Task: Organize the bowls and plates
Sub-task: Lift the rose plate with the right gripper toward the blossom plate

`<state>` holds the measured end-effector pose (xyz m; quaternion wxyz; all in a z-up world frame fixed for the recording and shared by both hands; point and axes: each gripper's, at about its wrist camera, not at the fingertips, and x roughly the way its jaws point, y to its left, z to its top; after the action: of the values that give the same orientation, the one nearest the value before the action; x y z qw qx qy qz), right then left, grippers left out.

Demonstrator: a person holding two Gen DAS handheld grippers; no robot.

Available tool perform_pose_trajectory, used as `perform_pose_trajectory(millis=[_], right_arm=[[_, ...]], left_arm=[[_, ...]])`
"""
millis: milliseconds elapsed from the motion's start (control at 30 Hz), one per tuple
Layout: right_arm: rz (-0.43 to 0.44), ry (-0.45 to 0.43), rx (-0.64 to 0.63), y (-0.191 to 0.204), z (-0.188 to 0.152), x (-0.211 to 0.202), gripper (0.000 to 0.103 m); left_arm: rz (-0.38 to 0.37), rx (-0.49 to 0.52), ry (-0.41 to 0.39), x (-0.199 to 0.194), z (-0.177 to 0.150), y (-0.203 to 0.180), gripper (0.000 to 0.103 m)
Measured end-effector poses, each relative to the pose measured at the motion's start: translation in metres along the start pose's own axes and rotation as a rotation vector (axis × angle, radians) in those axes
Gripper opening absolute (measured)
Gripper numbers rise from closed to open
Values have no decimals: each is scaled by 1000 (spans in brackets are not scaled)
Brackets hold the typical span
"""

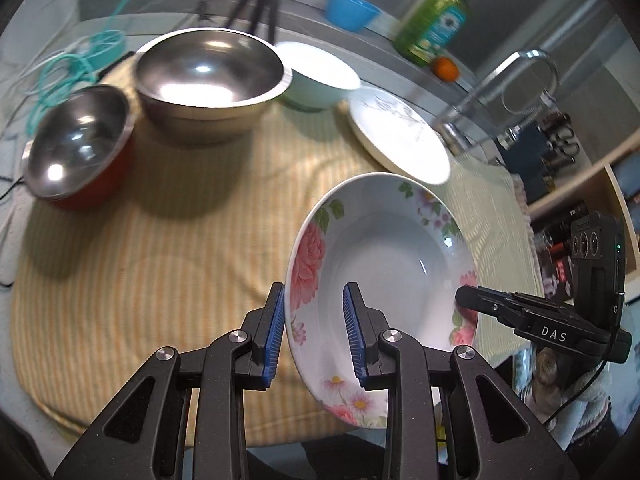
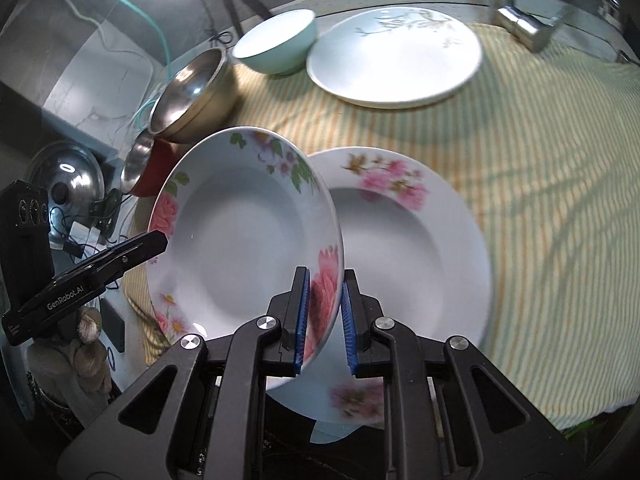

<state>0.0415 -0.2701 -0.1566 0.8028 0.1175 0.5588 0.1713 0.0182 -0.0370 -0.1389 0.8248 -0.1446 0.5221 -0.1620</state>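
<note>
I see both grippers pinching same floral plate [image 2: 248, 232] rim: left gripper [image 1: 314, 336] slightly parted, right gripper [image 2: 324, 312] nearly closed. Plate tilted above second floral plate [image 2: 420, 240] on striped cloth [image 2: 540, 200].

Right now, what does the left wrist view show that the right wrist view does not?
Only the left wrist view: a green soap bottle, an orange fruit and a blue bowl in full. Only the right wrist view: a second floral plate lying on the striped cloth. Both: the raised floral plate, gripped by the left gripper and the right gripper, the steel bowls, the mint bowl and the white plate.
</note>
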Motion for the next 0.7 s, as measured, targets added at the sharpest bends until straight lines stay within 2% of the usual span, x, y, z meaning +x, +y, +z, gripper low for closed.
perform_pose_trajectory(millis=[333, 700], right_arm=[[-50, -2, 87, -45, -16, -9, 16], [-73, 10, 99, -56, -20, -5, 16]], left_arm=[[-20, 79, 68, 30, 2, -31, 27], [7, 117, 97, 44, 0, -41, 27]])
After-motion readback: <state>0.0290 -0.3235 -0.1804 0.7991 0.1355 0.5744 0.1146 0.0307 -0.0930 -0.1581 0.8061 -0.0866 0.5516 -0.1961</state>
